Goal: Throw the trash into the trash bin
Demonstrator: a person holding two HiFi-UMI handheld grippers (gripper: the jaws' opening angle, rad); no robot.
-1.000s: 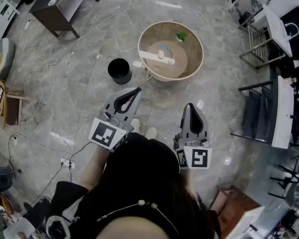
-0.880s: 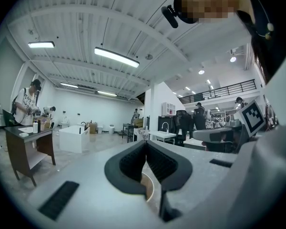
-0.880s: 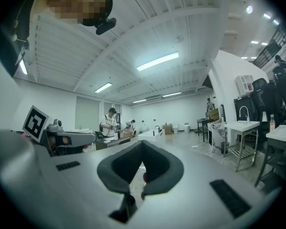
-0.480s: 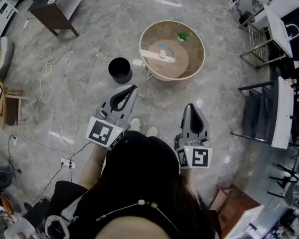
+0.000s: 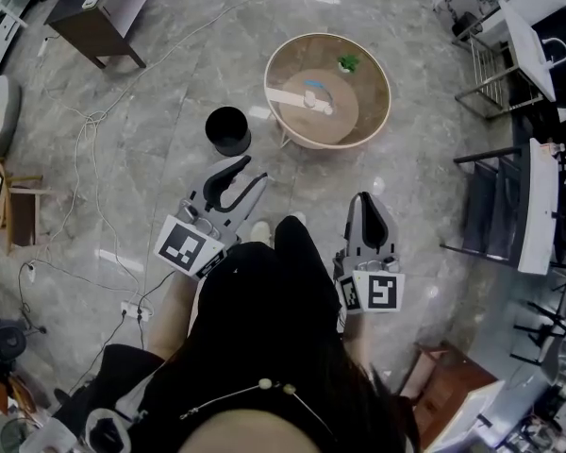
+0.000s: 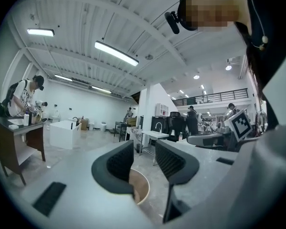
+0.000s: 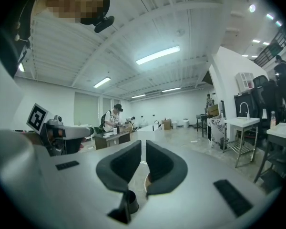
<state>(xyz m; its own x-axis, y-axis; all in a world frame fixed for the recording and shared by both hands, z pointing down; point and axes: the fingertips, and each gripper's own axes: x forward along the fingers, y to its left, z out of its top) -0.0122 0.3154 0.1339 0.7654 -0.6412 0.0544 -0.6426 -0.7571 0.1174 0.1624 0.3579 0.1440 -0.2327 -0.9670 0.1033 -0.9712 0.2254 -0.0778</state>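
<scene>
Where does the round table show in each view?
Head view: round table upper centre.
Left gripper view: its rim low between the left claw's jaws, just opening, empty.
Right gripper view: a sliver low behind the right claw's shut jaws.
Shared landmark: the dark wooden desk, left of centre in all three.

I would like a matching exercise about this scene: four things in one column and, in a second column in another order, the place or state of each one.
Things
1. left gripper
2. right gripper
3. trash bin
4. green piece

Place or state
A. black, stands on the floor
B. lies on the round table
C. jaws shut
D. jaws apart, nothing between them

Pairs: 1-D, 2-C, 3-A, 4-B.

The left gripper's jaws have just been opening.
</scene>
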